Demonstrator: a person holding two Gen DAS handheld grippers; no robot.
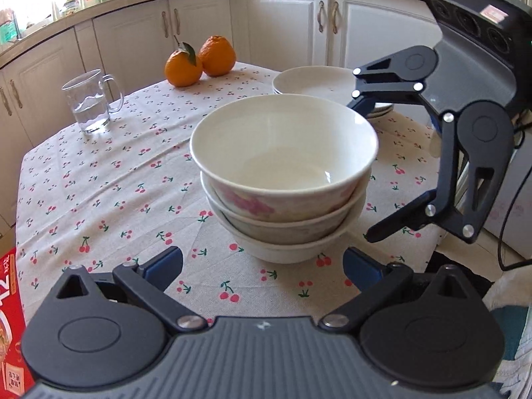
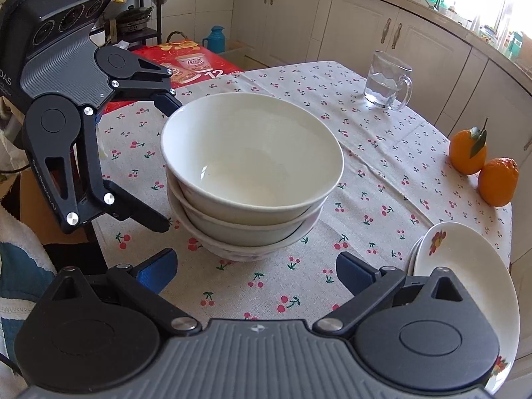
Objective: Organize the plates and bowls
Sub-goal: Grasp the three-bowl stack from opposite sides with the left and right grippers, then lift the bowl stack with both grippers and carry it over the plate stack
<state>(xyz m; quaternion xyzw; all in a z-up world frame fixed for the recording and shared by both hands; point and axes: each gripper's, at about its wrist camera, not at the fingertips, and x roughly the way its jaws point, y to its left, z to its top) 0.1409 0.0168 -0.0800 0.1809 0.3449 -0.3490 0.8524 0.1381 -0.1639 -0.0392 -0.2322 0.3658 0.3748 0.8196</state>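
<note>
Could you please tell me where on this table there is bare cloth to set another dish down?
Bare cloth lies between the glass mug, the two oranges and the bowl stack. It is crowded on the bowls' other side, where the right gripper stands before the plate stack.

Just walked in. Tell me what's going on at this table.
A person holding a gripper in each hand is tidying dishes. Three bowls sit nested on the cherry-print tablecloth, and the plates are stacked off to one side. The left gripper and right gripper are both open, one on each side of the bowls, gripping nothing.
</note>
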